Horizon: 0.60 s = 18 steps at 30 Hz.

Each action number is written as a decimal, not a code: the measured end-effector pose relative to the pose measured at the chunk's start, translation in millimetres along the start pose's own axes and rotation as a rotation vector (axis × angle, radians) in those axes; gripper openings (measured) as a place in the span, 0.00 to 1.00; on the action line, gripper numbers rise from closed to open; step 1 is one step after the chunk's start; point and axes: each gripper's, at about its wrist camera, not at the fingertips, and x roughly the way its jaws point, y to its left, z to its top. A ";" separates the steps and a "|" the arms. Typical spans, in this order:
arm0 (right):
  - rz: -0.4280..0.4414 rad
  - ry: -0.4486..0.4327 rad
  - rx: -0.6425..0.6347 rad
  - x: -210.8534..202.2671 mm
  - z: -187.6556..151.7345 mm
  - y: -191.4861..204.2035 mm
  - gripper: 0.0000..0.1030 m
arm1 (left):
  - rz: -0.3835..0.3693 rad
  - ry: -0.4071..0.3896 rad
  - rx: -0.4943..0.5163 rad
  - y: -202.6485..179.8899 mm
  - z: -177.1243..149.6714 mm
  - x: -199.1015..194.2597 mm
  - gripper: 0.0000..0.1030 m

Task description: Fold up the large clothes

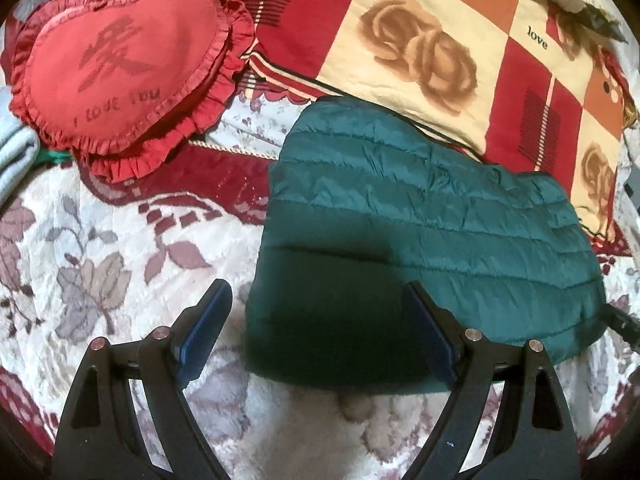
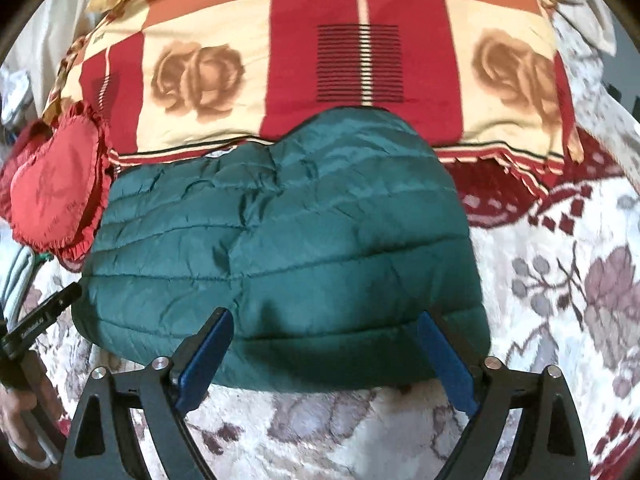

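Right gripper (image 2: 322, 354): blue-padded jaws stand wide apart, nothing clamped. They straddle the near rounded edge of the dark green quilted puffer jacket (image 2: 280, 256), pads not pressing on it. The jacket lies dead ahead of this gripper, already folded into a compact pad.

Left gripper (image 1: 320, 336): jaws likewise apart, empty. Its right-hand finger overlaps the jacket's near-left corner (image 1: 420, 248); its left-hand finger sits over bare cream floral bedspread (image 1: 100, 248).

The jacket's long axis runs side to side across both views. The right gripper is centred on it, so judged the nearer tool for any further fold or lift.

Clearances: open bedspread on the near side and to the right. The far edge butts against the red-and-cream rose-print quilt (image 2: 360, 40). The red heart-shaped ruffled cushion (image 1: 120, 64) sits just beside the far-left corner, limiting room there.
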 end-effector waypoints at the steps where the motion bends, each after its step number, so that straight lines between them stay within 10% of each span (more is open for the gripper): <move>1: -0.004 0.000 0.005 -1.0 -1.0 -3.0 0.92 | -0.016 0.010 -0.012 2.2 -1.2 0.6 0.84; 18: 0.118 0.036 0.289 15.9 -0.2 -81.1 0.99 | -0.259 0.149 -0.273 58.1 -13.0 32.5 0.84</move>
